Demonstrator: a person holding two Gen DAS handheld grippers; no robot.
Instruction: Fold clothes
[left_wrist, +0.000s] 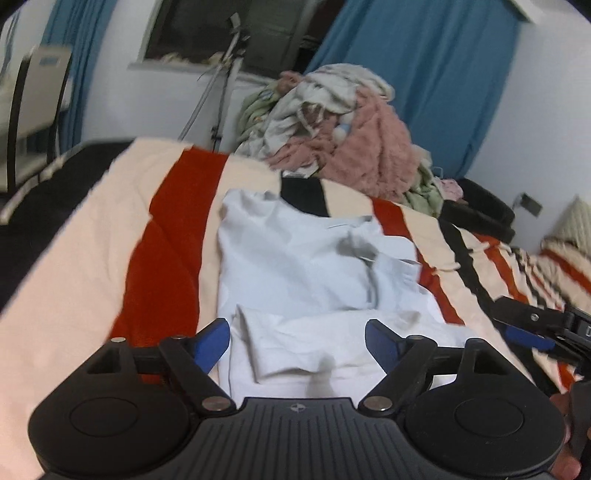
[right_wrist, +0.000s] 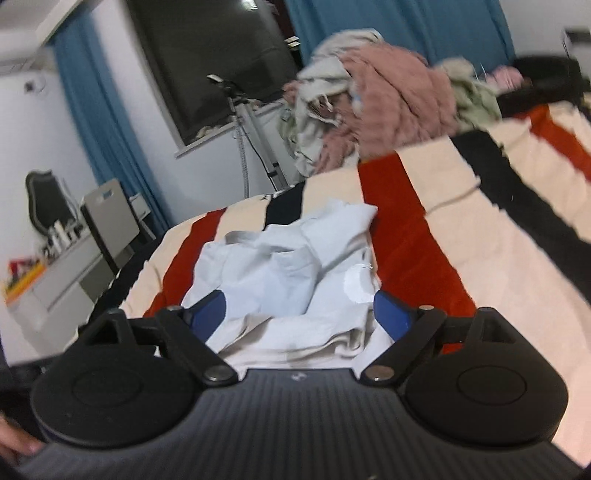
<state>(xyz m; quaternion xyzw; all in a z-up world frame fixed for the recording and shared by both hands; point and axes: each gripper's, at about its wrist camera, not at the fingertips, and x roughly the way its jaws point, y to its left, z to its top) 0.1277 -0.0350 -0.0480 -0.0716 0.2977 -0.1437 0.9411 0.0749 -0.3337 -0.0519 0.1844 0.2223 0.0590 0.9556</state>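
A pale blue-white shirt lies partly folded on the striped bedspread, its near hem doubled over. My left gripper is open just above the shirt's near edge, holding nothing. My right gripper is open over the same shirt from the other side, its jaws on either side of the bunched near fold. The right gripper also shows at the right edge of the left wrist view.
A heap of unfolded clothes, pink, cream and green, sits at the far end of the bed; it also shows in the right wrist view. A tripod stands beyond the bed. A chair and desk stand left.
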